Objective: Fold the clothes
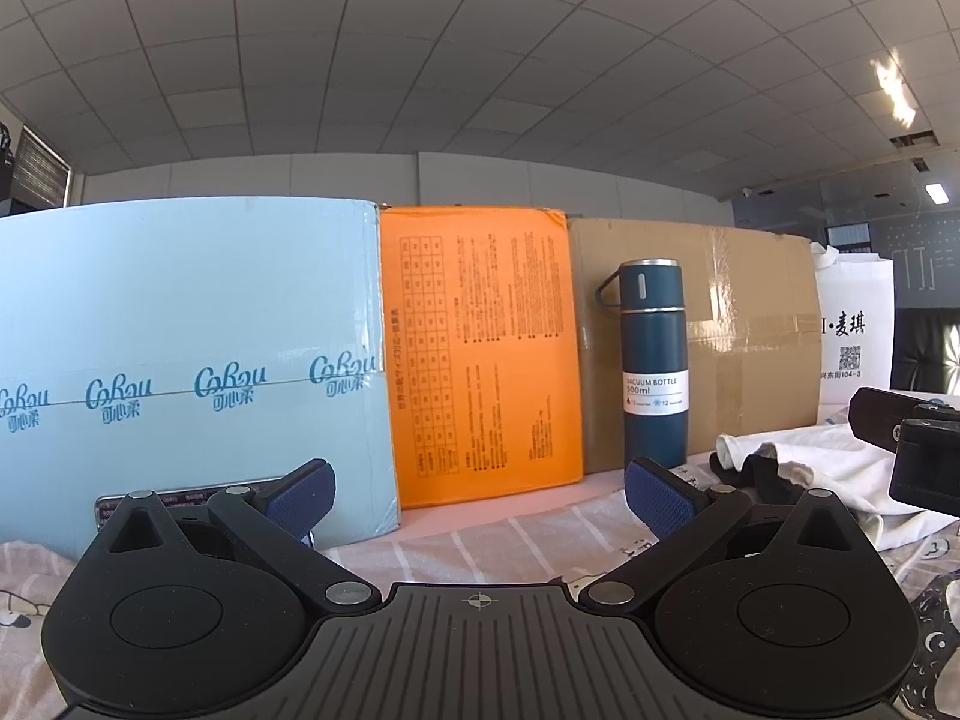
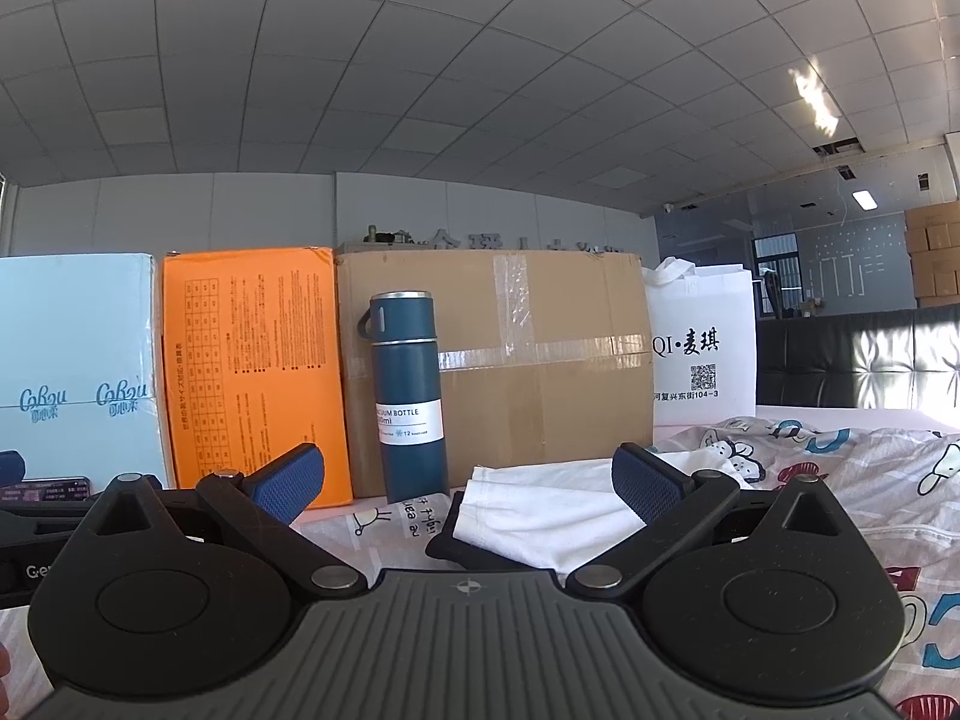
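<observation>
A white garment lies crumpled on the patterned sheet, with a dark piece of cloth under its left edge. In the left wrist view the same white garment lies to the right, with the dark cloth beside it. My right gripper stands open just before the garment, nothing between its blue pads. My left gripper is open too, over bare sheet left of the clothes. The right gripper's black body shows at the right edge of the left wrist view.
Along the back stand a light blue carton, an orange box, a brown cardboard box and a white bag. A dark blue vacuum bottle stands upright in front of the boxes. The cartoon-print sheet covers the surface.
</observation>
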Motion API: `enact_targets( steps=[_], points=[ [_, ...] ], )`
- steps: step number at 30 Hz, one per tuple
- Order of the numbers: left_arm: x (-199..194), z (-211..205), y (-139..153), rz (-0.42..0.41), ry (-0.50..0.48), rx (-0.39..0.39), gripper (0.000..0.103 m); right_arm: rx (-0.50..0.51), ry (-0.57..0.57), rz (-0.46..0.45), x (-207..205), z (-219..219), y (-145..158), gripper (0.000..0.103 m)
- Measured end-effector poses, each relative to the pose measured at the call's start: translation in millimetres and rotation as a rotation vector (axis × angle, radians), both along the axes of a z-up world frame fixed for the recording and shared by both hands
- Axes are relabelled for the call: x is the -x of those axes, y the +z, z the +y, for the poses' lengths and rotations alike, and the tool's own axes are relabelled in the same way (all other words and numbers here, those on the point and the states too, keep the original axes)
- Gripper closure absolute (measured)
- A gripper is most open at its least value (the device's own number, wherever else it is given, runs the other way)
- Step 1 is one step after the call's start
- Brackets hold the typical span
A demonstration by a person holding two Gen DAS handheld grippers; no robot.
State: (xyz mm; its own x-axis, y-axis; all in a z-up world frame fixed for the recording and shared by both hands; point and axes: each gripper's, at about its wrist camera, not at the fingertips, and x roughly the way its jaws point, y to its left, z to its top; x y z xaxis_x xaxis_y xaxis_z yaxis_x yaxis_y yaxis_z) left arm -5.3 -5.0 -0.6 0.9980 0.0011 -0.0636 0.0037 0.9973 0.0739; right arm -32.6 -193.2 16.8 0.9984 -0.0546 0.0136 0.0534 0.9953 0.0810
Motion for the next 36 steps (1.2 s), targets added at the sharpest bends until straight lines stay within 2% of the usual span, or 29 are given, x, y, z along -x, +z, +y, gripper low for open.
enact_targets(
  steps=[36],
  points=[
    [1.4, -0.7, 0.5, -0.006, 0.000, -0.002, 0.000, 0.001, 0.004, -0.002, -0.1, 0.4, 1.6, 0.000]
  ],
)
